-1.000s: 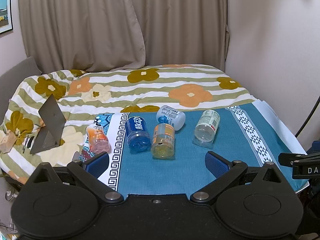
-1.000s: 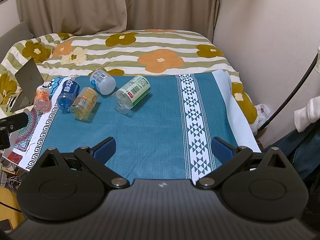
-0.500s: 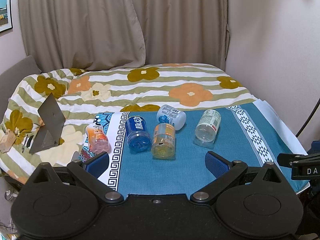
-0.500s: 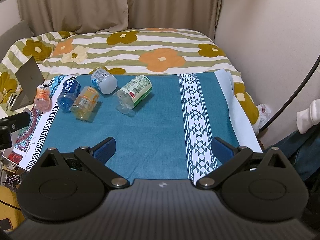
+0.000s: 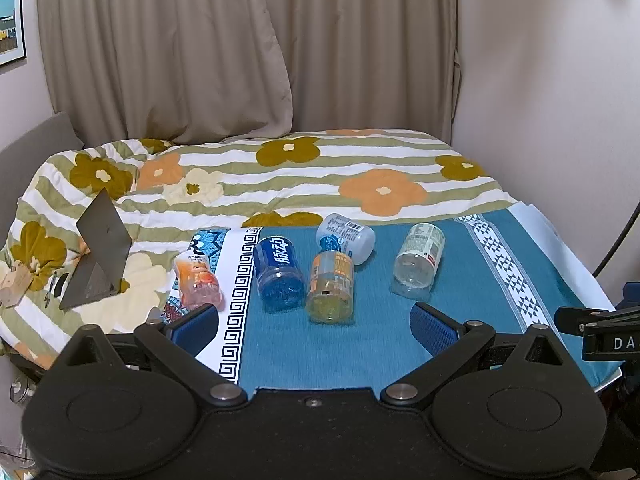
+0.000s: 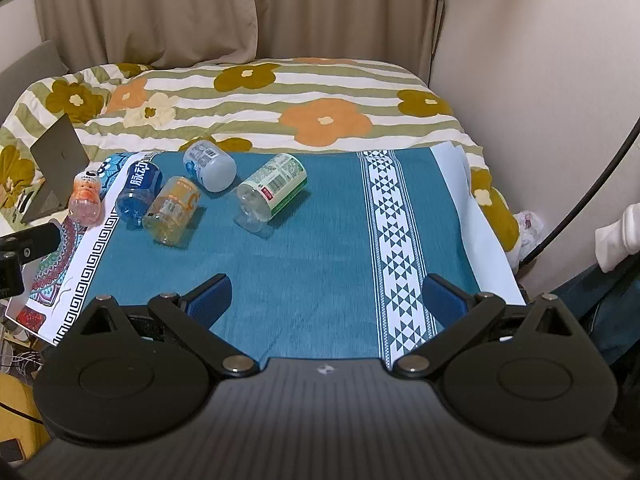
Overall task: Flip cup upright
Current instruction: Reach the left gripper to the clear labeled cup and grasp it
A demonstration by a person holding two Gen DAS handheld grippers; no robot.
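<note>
Several plastic cups cut from bottles lie on their sides on a teal cloth [image 5: 360,344]: a pink one [image 5: 197,285], a blue one [image 5: 277,273], an orange one [image 5: 330,286], a pale blue-white one [image 5: 346,237] and a clear green-labelled one [image 5: 418,257]. They also show in the right wrist view: pink [image 6: 85,199], blue [image 6: 138,194], orange [image 6: 172,210], pale [image 6: 209,165], green-labelled [image 6: 272,192]. My left gripper [image 5: 314,326] is open and empty, near the cups' front. My right gripper [image 6: 326,300] is open and empty, further back over the cloth.
The cloth lies on a bed with a flowered, striped quilt [image 5: 280,176]. A grey folded stand [image 5: 98,258] sits at the left. Curtains [image 5: 240,48] and a wall [image 5: 540,80] are behind. The cloth's right edge [image 6: 480,216] drops off toward a cable [image 6: 592,184].
Both views have shifted only slightly; the right gripper has drifted a little nearer the cups. The cups have not moved.
</note>
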